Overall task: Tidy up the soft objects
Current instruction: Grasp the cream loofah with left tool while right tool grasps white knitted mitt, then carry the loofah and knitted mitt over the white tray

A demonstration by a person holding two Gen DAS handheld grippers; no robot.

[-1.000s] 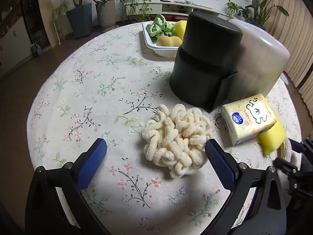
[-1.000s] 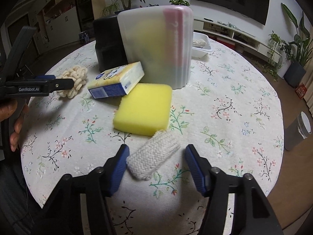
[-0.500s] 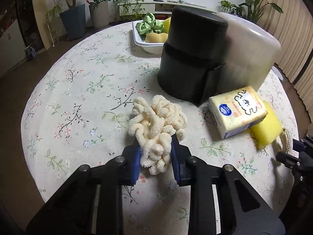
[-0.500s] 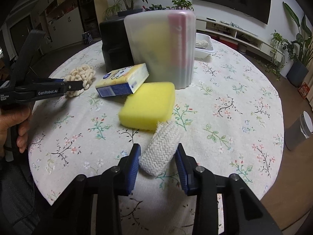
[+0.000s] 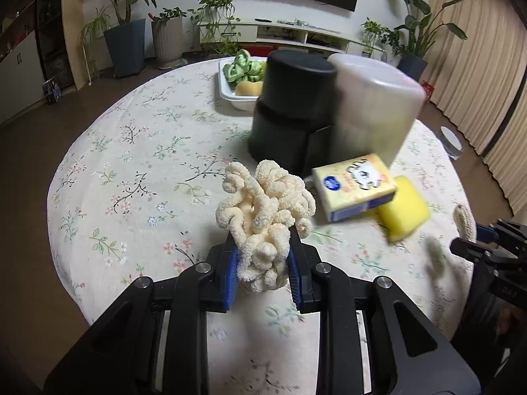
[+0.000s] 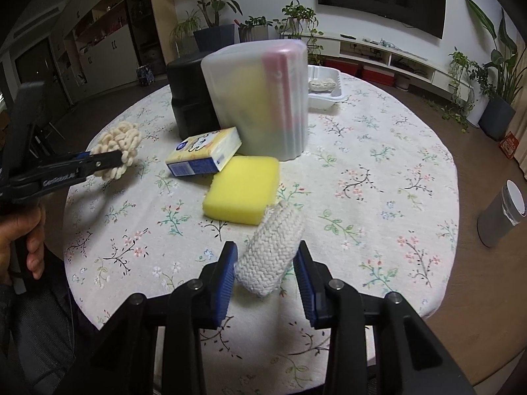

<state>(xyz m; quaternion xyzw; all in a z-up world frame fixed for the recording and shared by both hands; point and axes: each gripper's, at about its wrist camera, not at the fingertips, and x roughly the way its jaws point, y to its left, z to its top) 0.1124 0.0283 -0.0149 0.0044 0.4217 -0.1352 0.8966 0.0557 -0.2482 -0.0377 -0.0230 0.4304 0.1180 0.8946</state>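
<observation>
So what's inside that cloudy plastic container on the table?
Through the frosted container wall, something yellow and a pink strip show, apparently standing upright. The haze hides what they are, and anything lower down.

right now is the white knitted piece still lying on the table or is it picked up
Picked up. The right gripper is shut on the white knitted piece, which tilts upward clear of the tablecloth.

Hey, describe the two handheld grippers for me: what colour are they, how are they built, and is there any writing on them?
Both are matte black frames. The left gripper and the right gripper each have two angled fingers with ribbed blue pads and silver pivot bolts. In the right wrist view, white lettering runs along the left gripper's side; it is too blurred to read for certain. No cables show.
</observation>
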